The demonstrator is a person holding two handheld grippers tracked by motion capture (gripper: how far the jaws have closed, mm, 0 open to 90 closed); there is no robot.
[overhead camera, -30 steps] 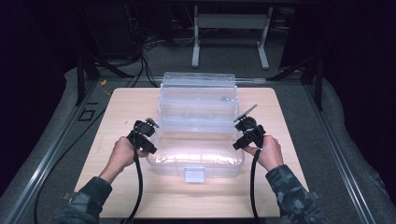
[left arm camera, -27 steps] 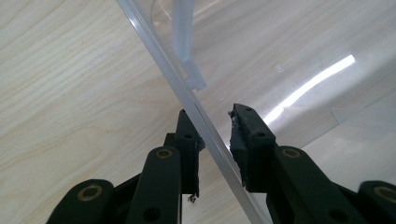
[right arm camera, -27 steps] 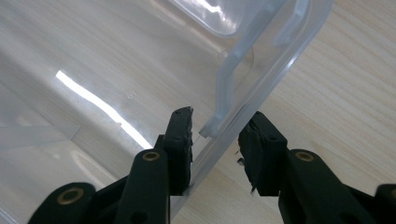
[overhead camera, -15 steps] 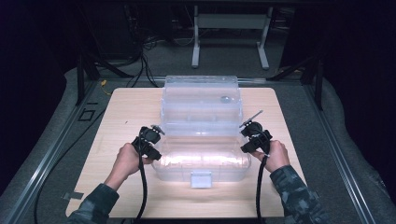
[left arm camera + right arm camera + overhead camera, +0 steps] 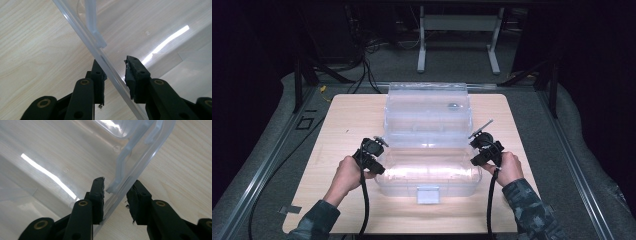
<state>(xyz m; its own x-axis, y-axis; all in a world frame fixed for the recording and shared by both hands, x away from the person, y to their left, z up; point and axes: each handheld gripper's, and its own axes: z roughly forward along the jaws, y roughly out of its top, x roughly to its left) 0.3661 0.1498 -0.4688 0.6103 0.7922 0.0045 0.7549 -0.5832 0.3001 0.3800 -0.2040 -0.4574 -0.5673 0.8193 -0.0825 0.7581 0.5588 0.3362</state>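
A clear plastic box stands open on the wooden table [image 5: 349, 117]. Its back half [image 5: 427, 112] is upright and its front half [image 5: 427, 175], with a white latch [image 5: 428, 194], lies flat. My left gripper [image 5: 379, 161] is at the front half's left rim [image 5: 82, 32]. The jaws straddle that rim [image 5: 113, 66]: one pad [image 5: 99, 75] touches it, the other stands off with a gap. My right gripper [image 5: 476, 152] has just been closing, and its jaws [image 5: 117, 186] now pinch the right rim [image 5: 140, 167] between them.
The table's front edge is close under both forearms. Grey floor mat [image 5: 272, 165] and a metal rail [image 5: 252, 195] run along the left. Black cables [image 5: 362, 75] and a white stand [image 5: 459, 30] sit behind the table in the dark.
Both hands have come a little nearer the person along the box's sides, the left also inward. The front half with its latch sits slightly nearer the table's front edge.
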